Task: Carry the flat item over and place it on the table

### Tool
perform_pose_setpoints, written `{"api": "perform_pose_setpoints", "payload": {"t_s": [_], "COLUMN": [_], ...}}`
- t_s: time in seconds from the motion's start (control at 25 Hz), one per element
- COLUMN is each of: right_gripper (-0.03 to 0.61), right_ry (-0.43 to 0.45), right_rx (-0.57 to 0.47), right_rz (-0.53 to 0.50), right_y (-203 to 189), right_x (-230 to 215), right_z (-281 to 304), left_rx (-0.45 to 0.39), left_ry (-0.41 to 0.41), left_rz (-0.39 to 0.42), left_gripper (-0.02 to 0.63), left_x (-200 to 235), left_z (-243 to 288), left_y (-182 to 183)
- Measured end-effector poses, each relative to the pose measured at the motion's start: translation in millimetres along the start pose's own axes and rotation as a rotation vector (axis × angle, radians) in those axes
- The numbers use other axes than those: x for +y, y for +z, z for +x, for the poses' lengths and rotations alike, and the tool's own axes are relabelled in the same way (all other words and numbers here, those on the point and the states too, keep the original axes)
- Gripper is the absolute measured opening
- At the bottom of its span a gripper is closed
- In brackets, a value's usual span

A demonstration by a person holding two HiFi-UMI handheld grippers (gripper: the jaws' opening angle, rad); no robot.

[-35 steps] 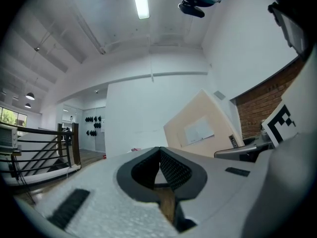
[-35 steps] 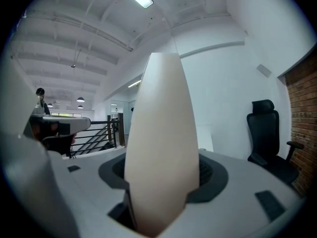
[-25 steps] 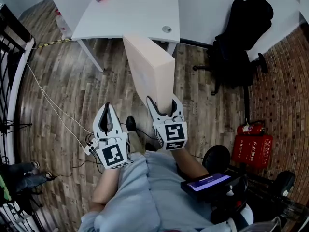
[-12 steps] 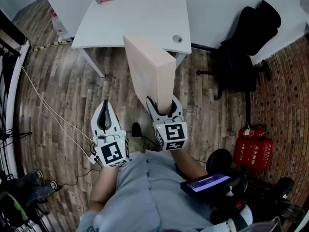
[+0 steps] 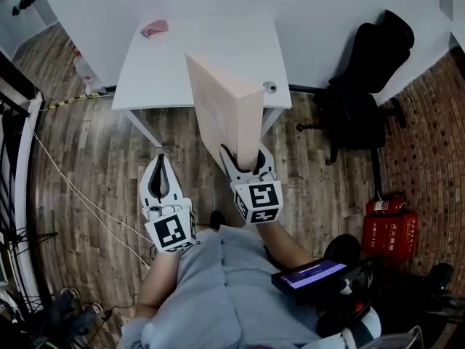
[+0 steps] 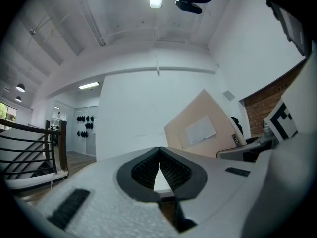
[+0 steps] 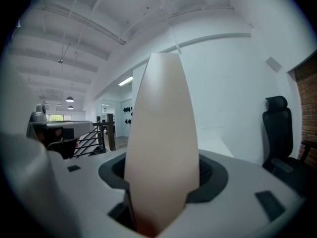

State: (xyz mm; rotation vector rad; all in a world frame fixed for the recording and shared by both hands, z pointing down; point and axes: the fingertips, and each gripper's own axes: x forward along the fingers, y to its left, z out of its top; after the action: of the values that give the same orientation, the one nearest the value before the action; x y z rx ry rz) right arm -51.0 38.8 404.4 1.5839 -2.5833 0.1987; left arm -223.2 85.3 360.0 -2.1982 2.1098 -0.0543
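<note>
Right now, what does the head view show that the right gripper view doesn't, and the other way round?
Only the head view: the pink item on the table, the fire extinguisher and the person's shirt. Only the right gripper view: ceiling lights and a railing. Both: the box standing on edge, clamped in the right gripper, and the black chair.
</note>
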Motion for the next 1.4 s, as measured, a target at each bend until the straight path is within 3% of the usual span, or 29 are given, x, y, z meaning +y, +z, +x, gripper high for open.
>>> {"api": "perform_pose_setpoints", "payload": {"t_s": [0.28, 0.68, 1.04, 1.4], "right_gripper": [0.272, 0.272, 0.272, 0.272], "right_ry": [-0.024, -0.028, -0.009, 0.051], "right_rx": [-0.019, 0.014, 0.037, 0.042], "right_rz": [-0.014, 0.010, 0.034, 0.053], "right_y": [14.4, 1.8, 2.0, 26.2], "right_x": [-4.6, -22.5, -54.7, -97.7], "right_z": [25.6, 59.3, 130.8, 225.8], "left_rx": [-0.020, 0.037, 0.063, 0.069], "left_ry": [-0.021, -0.032, -0.029, 0.007], "left_rz": [-0.005, 0.001, 0.019, 0.046], "left_gripper": [0.009, 0.009, 0.009, 0.009], "left_x": [9.8, 6.1, 5.9, 7.6], "left_z": [29.4, 65.4, 145.2, 243.7], "left_y": [-0.2, -25.4, -42.0, -37.9]}}
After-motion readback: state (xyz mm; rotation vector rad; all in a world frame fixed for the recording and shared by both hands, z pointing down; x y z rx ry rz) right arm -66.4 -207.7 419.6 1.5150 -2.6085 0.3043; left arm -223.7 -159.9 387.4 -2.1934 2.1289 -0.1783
